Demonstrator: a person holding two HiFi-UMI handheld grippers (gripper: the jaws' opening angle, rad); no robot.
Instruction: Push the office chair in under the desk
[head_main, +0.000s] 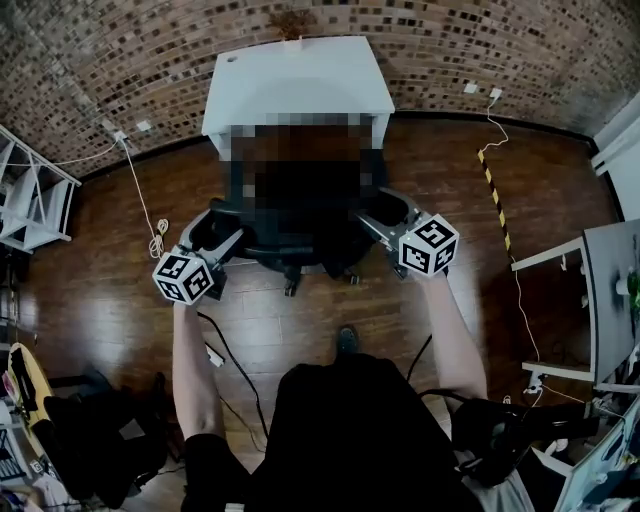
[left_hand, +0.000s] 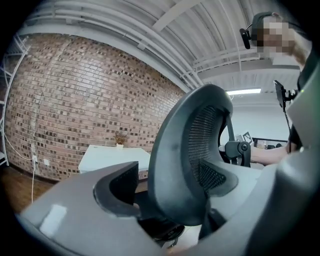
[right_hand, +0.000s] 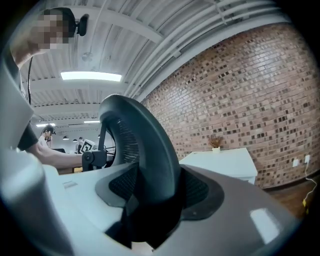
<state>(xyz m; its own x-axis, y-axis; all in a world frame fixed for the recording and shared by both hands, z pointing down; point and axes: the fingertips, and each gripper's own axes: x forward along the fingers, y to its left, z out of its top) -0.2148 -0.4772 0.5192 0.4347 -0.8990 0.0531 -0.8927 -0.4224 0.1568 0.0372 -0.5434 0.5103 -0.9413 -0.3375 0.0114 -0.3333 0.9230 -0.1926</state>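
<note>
The black mesh office chair (head_main: 300, 248) stands on the wood floor just in front of the white desk (head_main: 300, 85), its back toward me. My left gripper (head_main: 232, 238) is shut on the left edge of the backrest (left_hand: 185, 160), which sits between the pads. My right gripper (head_main: 372, 222) is shut on the right edge of the backrest (right_hand: 145, 145). Both point level toward the desk (left_hand: 107, 157), which stands against the brick wall. A mosaic patch hides the top of the chair in the head view.
A white shelf (head_main: 30, 195) stands at the left and a white cable (head_main: 145, 205) lies on the floor beside it. A yellow-black strip (head_main: 495, 195) runs along the floor at the right, near another desk (head_main: 610, 300). A black bag (head_main: 90, 440) sits at the lower left.
</note>
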